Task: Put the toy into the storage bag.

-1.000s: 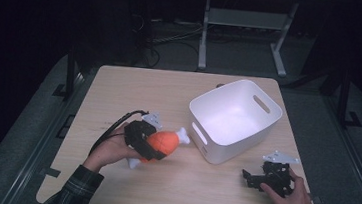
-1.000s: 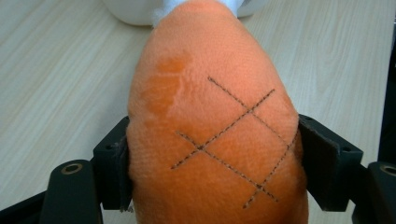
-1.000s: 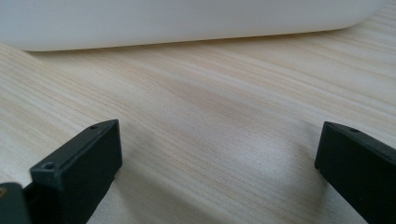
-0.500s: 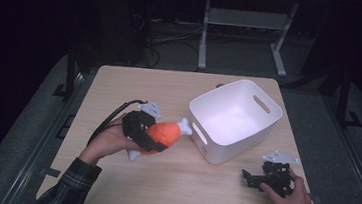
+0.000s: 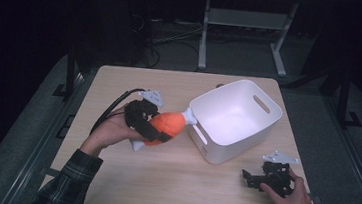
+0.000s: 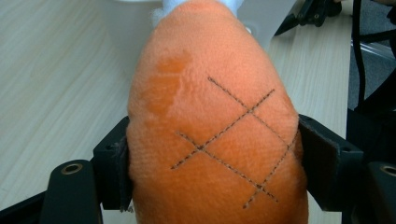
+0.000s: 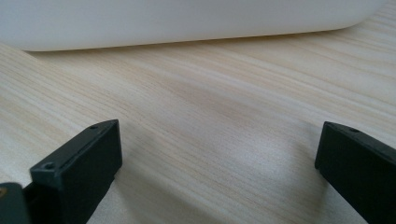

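The left gripper (image 5: pixel 154 124) clamps its black jaws on a fuzzy orange plush drumstick (image 5: pixel 165 125), egg-shaped with cross-hatch stitching and a white bone end, held at nine o'clock of the smooth white plastic bin (image 5: pixel 235 120). The right gripper (image 5: pixel 262 177) rests wide open, holding nothing, on the pale wood-grain table (image 5: pixel 181 182).

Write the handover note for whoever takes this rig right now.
Left gripper: shut on the orange plush drumstick, held above the table, its white tip beside the white bin.
Right gripper: jaws open and holding nothing, resting on the table in front of the bin.
Done: drumstick grasped and lifted.
Left, probably: carry it over the bin's rim and release it inside.
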{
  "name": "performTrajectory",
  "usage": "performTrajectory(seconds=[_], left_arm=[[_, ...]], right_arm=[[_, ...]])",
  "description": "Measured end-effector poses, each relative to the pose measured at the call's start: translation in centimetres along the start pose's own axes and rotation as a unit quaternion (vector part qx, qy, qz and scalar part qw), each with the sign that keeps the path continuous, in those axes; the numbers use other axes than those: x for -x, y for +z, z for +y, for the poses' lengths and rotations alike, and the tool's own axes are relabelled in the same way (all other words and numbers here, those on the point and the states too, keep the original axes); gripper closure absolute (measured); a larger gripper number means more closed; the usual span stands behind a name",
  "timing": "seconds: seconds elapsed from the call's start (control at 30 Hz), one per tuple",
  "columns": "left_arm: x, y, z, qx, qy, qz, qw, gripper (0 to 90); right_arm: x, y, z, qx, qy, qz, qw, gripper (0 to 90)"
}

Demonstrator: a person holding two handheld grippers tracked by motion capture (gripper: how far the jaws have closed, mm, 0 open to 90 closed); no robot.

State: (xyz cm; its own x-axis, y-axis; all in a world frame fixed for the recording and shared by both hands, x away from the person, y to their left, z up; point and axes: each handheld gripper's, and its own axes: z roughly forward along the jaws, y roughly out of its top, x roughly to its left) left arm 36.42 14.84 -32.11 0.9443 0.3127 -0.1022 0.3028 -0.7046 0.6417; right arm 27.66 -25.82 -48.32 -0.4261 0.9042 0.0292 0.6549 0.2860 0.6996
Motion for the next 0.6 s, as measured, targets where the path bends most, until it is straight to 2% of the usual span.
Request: performTrajectory(seconds=[0.37, 0.6], left_arm=[[-0.7, -0.5, 2.6, 0.005, 0.008, 0.005, 0.9999, 23.8], [-1.2, -0.3, 4.4, 0.008, 0.008, 0.01, 0.9999, 23.8]], right_arm=[[0.0, 0.0, 0.0, 0.0, 0.0, 0.0, 1.0, 0.2], [0.0, 0.0, 0.0, 0.0, 0.0, 0.0, 1.0, 0.2]])
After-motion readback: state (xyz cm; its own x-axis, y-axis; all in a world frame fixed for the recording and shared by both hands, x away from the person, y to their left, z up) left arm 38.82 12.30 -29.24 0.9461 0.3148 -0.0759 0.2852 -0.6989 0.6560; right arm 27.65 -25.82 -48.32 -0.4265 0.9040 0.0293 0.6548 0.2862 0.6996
